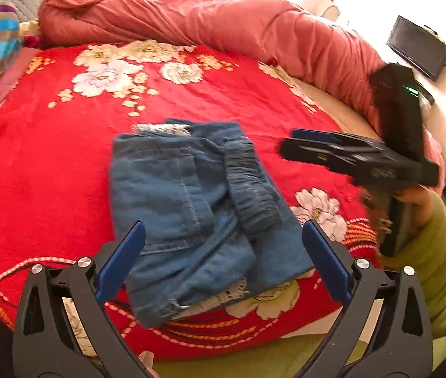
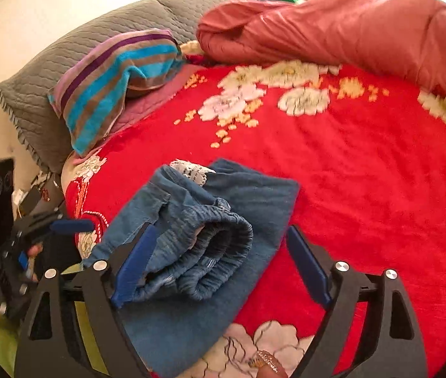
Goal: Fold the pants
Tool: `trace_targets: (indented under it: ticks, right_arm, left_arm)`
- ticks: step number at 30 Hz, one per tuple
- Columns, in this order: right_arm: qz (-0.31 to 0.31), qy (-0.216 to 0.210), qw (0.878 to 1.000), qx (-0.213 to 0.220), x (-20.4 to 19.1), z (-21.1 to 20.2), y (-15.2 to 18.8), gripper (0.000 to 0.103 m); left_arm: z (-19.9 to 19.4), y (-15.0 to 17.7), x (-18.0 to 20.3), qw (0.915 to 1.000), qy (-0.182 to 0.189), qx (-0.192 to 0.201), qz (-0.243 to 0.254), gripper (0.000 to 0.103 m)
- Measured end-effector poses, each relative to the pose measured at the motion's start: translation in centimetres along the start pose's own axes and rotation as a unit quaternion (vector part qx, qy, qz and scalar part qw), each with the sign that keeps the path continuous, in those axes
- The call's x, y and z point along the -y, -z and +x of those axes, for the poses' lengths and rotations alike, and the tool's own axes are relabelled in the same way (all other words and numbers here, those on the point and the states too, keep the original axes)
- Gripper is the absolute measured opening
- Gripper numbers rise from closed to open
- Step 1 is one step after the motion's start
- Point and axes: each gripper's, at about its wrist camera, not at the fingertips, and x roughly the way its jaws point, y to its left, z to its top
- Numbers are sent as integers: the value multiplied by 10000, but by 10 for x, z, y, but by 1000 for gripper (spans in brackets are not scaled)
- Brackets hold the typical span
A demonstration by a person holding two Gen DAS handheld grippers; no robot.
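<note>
The blue denim pants point(image 1: 191, 208) lie folded into a compact bundle on the red floral blanket point(image 1: 49, 163), elastic waistband on top. My left gripper point(image 1: 223, 236) is open and empty, hovering just above the near part of the bundle. In the right wrist view the pants point(image 2: 210, 239) lie under my right gripper point(image 2: 219, 236), which is open and empty above the waistband. The right gripper also shows in the left wrist view point(image 1: 289, 145), to the right of the pants, held by a hand in a green sleeve.
A rolled pink-red duvet point(image 1: 223, 22) lies along the far side of the bed. A striped pillow point(image 2: 119, 85) and a grey quilted pillow point(image 2: 65, 63) sit at the head. A black device point(image 1: 418, 47) lies on the floor beyond the bed.
</note>
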Motion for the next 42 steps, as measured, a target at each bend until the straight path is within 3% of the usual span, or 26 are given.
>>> trace_targets:
  ticks: [5, 14, 22, 28, 32, 37, 38, 40, 41, 42]
  right_arm:
    - [-454, 214, 9987, 61, -14, -17, 10, 87]
    - [-1140, 178, 9932, -143, -42, -29, 37, 87]
    - [-35, 373, 9984, -413, -18, 6, 36, 87]
    - [734, 393, 9951, -525, 11, 32, 26, 87]
    - [1133, 56, 9900, -836, 27, 57, 27, 84]
    - [1168, -199, 9892, -867, 30, 70, 24, 83]
    - [1149, -245, 9892, -872, 29, 72, 23, 83]
    - [1113, -379, 9894, -852, 30, 77, 21, 82]
    - [1068, -464, 9897, -832, 29, 79, 20, 78]
    - [1047, -571, 9895, -812, 28, 80, 20, 66]
  left_arm:
    - [-2, -3, -8, 9998, -183, 38, -94, 93]
    - [3, -5, -21, 9986, -467, -33, -240, 93]
    - [17, -1, -37, 9962, -730, -229, -408, 93]
    - [32, -3, -53, 9944, -846, -327, -536, 93]
    - [46, -6, -62, 9941, -813, -418, -591, 93]
    - [62, -9, -70, 9945, -592, -516, -699, 93]
    - [65, -10, -70, 9947, -521, -540, -696, 92]
    - [69, -12, -70, 9953, -413, -532, -691, 78]
    - [70, -13, -69, 9958, -326, -522, -679, 64]
    - [71, -15, -67, 9961, -261, -513, -667, 51]
